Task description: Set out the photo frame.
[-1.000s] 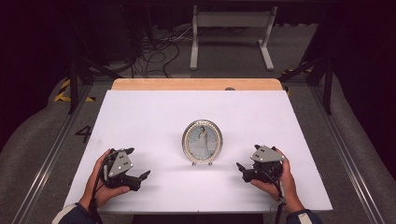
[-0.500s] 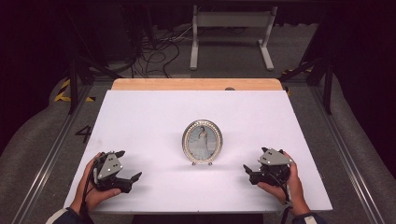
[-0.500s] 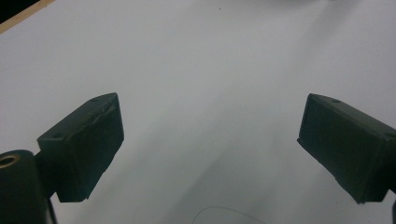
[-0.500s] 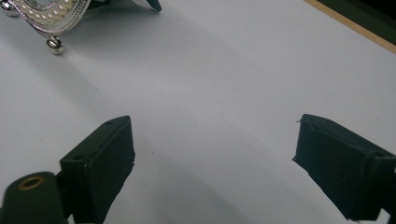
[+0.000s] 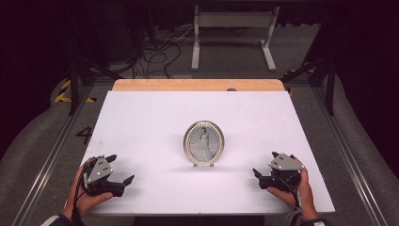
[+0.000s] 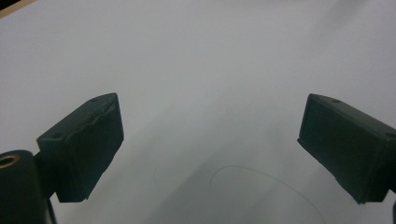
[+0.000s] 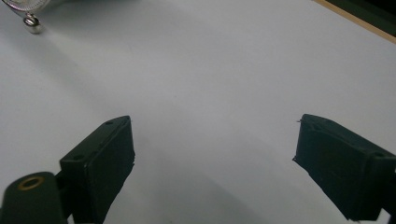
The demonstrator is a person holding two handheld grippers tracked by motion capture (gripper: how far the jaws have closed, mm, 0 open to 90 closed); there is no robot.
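Your left gripper (image 5: pixel 120 170) sits low at the near left corner of the desk (image 5: pixel 141 117), held in your left hand (image 5: pixel 83 200). Its fingers (image 6: pixel 88 140) are spread wide and released, nothing between them; in the left gripper view there's bare white desk under them plus a faint curved line on the surface just ahead of the gap. Your right gripper (image 5: pixel 258 175) sits at the near right of the desk, gripped by your right hand (image 5: pixel 294 193), with the grey three-cornered plate (image 5: pixel 284 162) on top facing up. Its fingers (image 7: pixel 100 158) are also released and wide apart, empty. Both grippers point inward toward the desk's middle. The picture frame (image 5: pixel 203 143) is an oval one with a beaded metal rim, standing upright on small ball feet at the centre of the desk, its face toward you, showing a figure in a long pale dress. It stands between the two grippers but farther back, well apart from both, touched by neither. In the right gripper view you catch one ball foot (image 7: pixel 32 22) and a sliver of the rim at the top left corner, off to the side of the fingers, not in line with the gap. A wooden strip (image 5: pixel 197 85) runs along the desk's far edge.
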